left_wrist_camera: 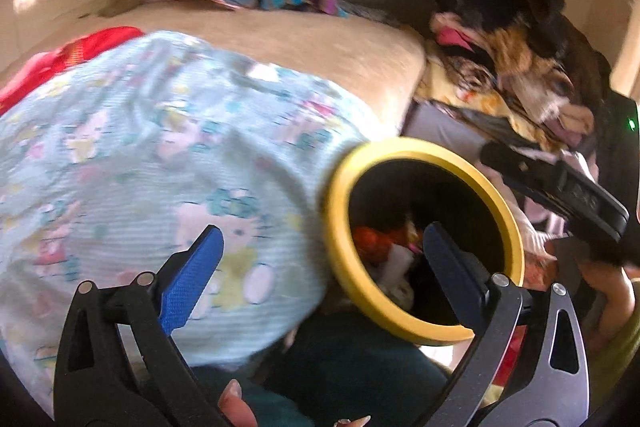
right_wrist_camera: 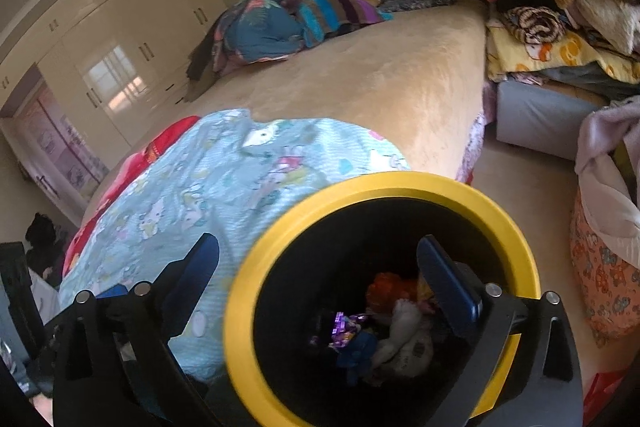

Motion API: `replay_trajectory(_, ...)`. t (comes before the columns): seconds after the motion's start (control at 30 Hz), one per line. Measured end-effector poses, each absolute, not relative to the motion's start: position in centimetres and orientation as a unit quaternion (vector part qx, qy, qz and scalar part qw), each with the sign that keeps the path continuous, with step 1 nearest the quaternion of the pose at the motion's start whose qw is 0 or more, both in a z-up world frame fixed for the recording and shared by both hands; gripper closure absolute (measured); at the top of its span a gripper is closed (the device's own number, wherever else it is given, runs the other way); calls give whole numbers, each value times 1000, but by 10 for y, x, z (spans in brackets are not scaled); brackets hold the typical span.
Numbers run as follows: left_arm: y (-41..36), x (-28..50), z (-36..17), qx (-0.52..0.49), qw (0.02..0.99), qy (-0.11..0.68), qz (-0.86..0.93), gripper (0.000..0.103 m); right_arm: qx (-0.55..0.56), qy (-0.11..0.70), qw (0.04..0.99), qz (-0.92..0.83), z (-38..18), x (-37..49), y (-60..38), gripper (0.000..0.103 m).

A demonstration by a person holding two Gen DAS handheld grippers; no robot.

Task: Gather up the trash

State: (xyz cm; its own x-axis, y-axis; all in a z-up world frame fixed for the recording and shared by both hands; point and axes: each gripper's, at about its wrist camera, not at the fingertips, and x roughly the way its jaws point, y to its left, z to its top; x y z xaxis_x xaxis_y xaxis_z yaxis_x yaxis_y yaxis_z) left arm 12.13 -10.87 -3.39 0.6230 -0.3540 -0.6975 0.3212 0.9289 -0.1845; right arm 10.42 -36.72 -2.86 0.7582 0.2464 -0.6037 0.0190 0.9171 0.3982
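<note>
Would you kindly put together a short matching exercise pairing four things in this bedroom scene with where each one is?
Things:
1. light blue cartoon blanket
2. crumpled wrappers
3. striped bundle of clothes
4. right gripper

Places:
A. at the far end of the beige bed
B. inside the yellow-rimmed bin
C. open and empty above the bin
D. spread over the near end of the bed

Pairs: 1-D, 2-B, 3-A, 4-C
</note>
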Motion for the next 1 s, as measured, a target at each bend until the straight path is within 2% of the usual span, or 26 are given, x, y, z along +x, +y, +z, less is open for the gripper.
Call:
replay_trajectory(0.23,-59,103,-15,-46,933,335,-123,11,176,324,925,92,-20,96,-322,6)
replay_trajectory(0.57,-8,64,-1,-57,959,271,-56,11,124,187,968,112,5,44,-255,6)
replay_trajectory(1.0,11,25,-1,-50,974,218,-44,11,39,105,990,85,7,-10,-227,6)
